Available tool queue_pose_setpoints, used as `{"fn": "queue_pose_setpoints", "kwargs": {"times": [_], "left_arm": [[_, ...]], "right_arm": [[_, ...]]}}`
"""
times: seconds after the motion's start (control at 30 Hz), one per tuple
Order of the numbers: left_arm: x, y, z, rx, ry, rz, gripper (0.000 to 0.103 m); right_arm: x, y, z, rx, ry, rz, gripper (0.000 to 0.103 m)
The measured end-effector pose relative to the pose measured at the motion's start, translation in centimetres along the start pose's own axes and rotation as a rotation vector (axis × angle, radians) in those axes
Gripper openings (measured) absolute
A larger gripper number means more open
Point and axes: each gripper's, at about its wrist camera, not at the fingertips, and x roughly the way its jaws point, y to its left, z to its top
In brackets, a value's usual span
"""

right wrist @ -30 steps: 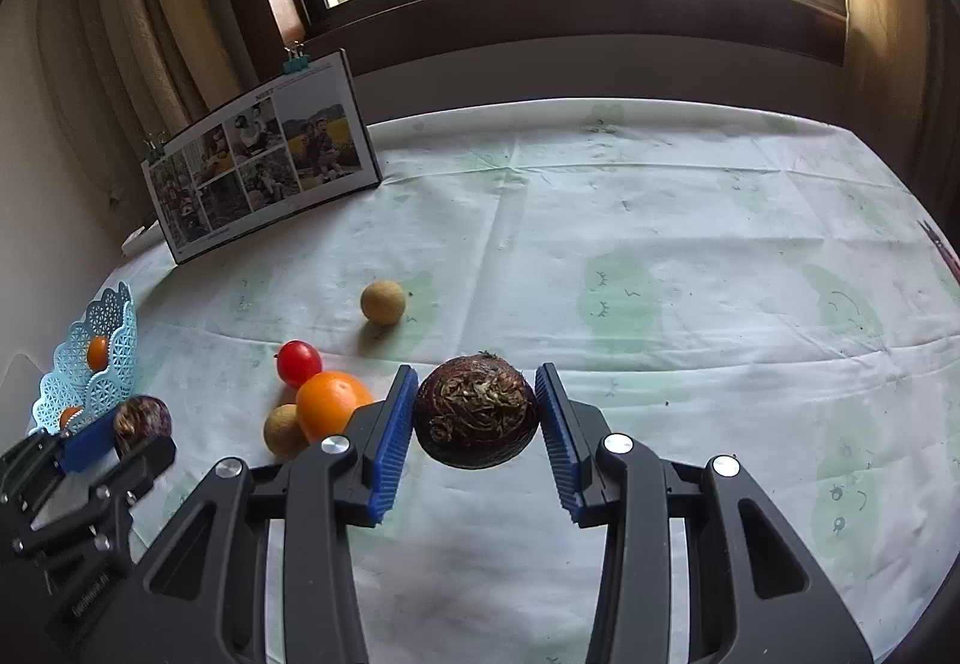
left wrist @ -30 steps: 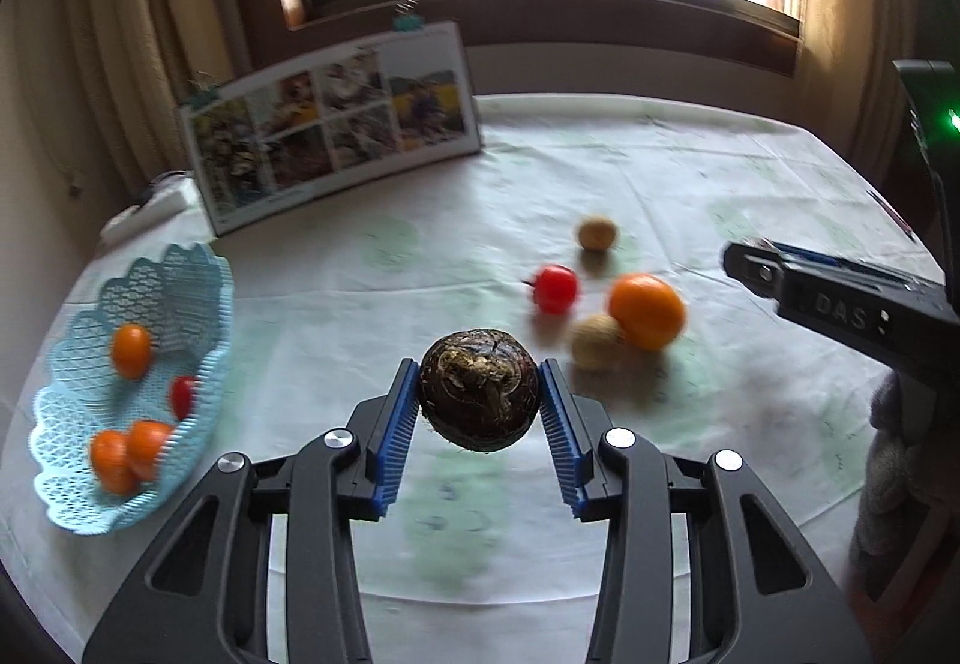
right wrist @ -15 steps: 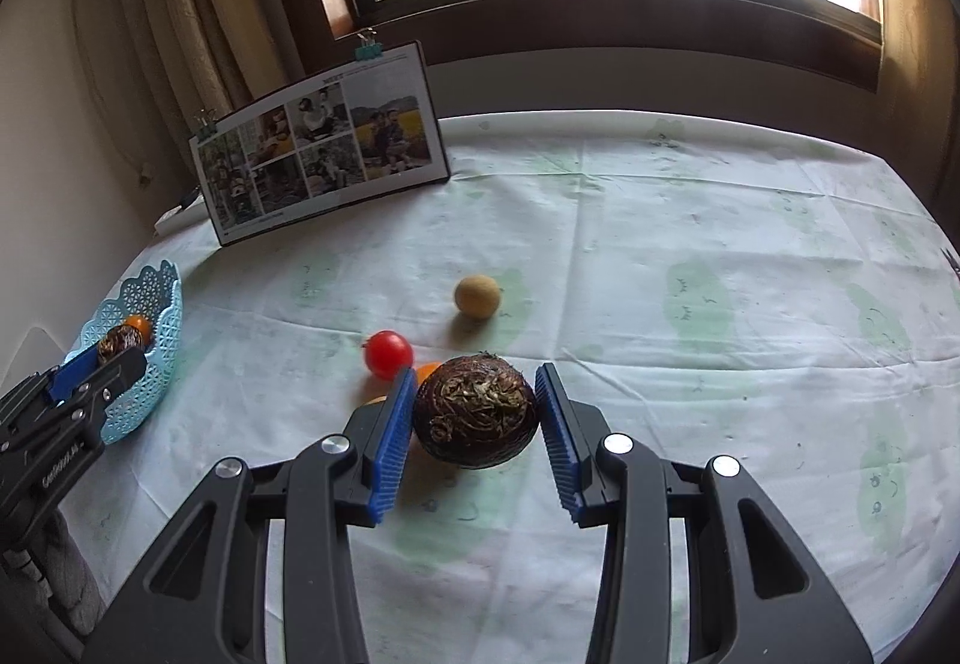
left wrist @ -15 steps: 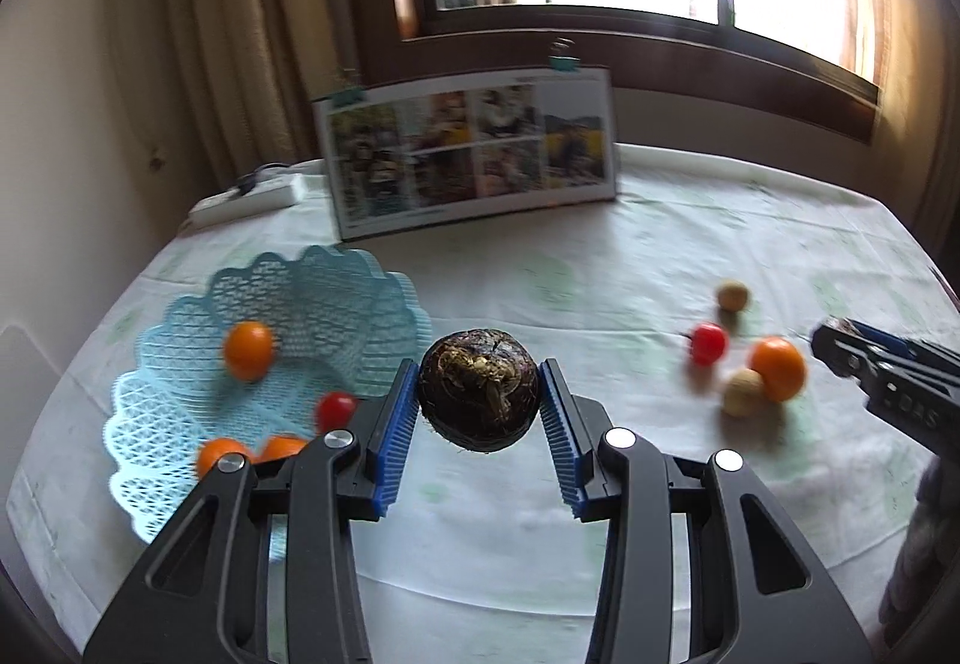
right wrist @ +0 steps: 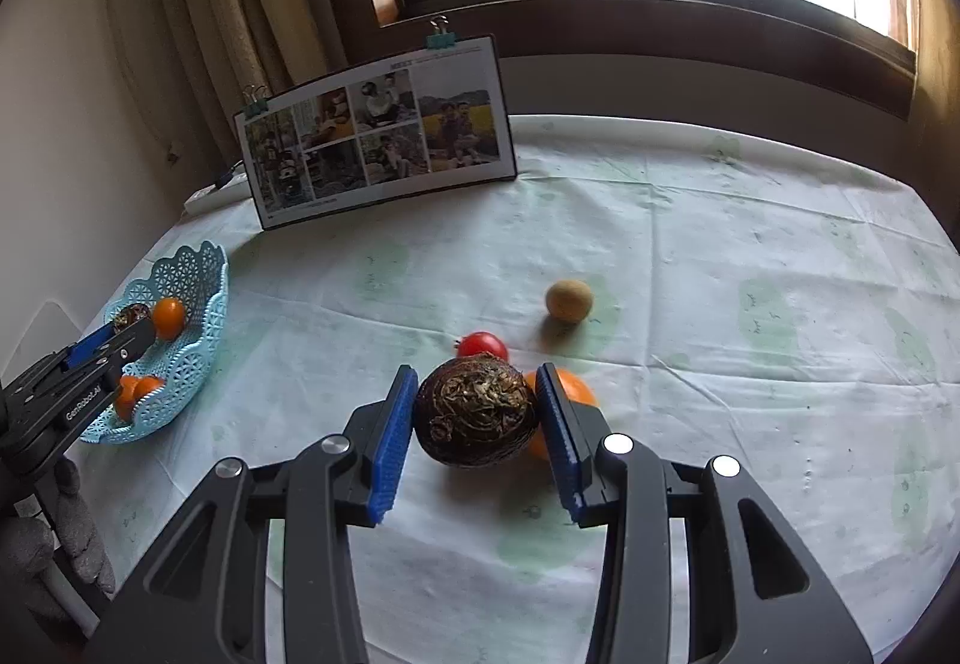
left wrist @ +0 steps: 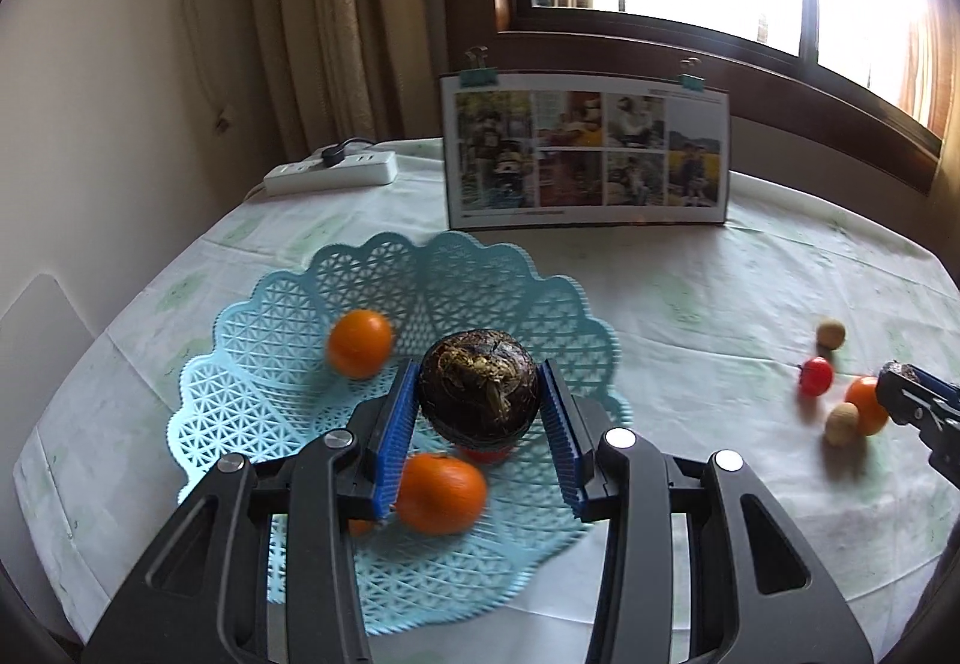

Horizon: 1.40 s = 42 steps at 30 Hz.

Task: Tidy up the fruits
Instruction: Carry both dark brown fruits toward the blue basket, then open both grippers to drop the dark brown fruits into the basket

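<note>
The left gripper (left wrist: 478,445) clamps a dark brown, glossy round fruit (left wrist: 478,390) with a dry fibrous crown, held above the pale blue lattice basket (left wrist: 252,406), where 2 oranges (left wrist: 359,343) lie to its left and just below it. The right gripper (right wrist: 474,451) grips a second dark fruit (right wrist: 475,411) of the same look above the tablecloth, a red tomato (right wrist: 482,345) just ahead. The left gripper's body reads "GenRobotAI" in the right wrist view.

Dark rough fruit (left wrist: 478,385) above blue basket (left wrist: 252,400).
</note>
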Motion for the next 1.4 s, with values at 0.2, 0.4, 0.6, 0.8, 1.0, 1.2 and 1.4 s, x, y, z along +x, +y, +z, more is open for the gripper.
{"fn": "queue_pose_setpoints", "kwargs": {"times": [0.2,0.4,0.6,0.8,1.0,1.2,1.4], "left_arm": [[0.0,2.1,0.1,-0.042,-0.017,0.022,0.069],[-0.9,4.5,0.3,-0.084,-0.058,0.072,0.074],[-1.2,7.3,0.0,-0.134,-0.053,0.117,0.076],[-1.4,9.5,-0.9,-0.169,-0.044,0.149,0.079],[-1.5,10.8,-1.3,-0.184,-0.038,0.162,0.081],[-1.5,11.4,-1.6,-0.198,-0.034,0.164,0.088],[-1.4,11.2,-1.6,-0.203,-0.031,0.159,0.088]], "right_arm": [[0.1,2.2,0.5,-0.033,-0.001,0.026,0.041],[0.2,5.3,1.1,-0.081,-0.010,0.075,0.041],[0.8,9.5,2.0,-0.137,-0.008,0.155,0.041],[2.0,13.5,2.1,-0.189,0.014,0.228,0.041],[3.6,16.8,1.8,-0.226,0.037,0.271,0.041],[4.7,18.7,1.6,-0.243,0.063,0.289,0.042],[4.7,18.3,2.0,-0.230,0.051,0.285,0.043]]}}
